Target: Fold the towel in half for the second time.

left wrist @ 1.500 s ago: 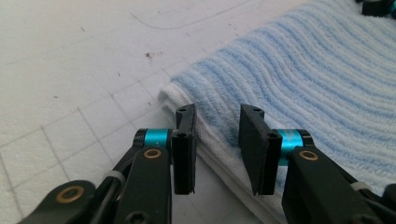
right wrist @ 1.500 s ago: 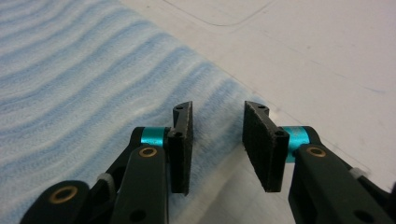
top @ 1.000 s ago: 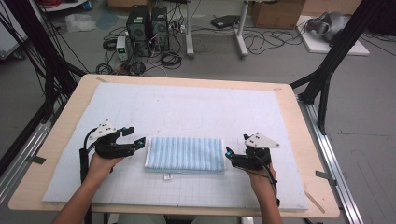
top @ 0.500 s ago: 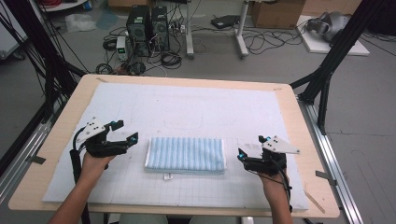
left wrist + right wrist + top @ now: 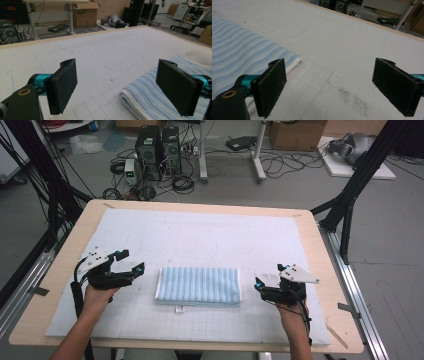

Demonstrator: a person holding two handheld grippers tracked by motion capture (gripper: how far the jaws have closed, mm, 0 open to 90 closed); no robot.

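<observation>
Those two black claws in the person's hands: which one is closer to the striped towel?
The right gripper: it sits just off the end of the blue striped towel, while the left gripper stands farther from the other end. Both are open and empty.
</observation>
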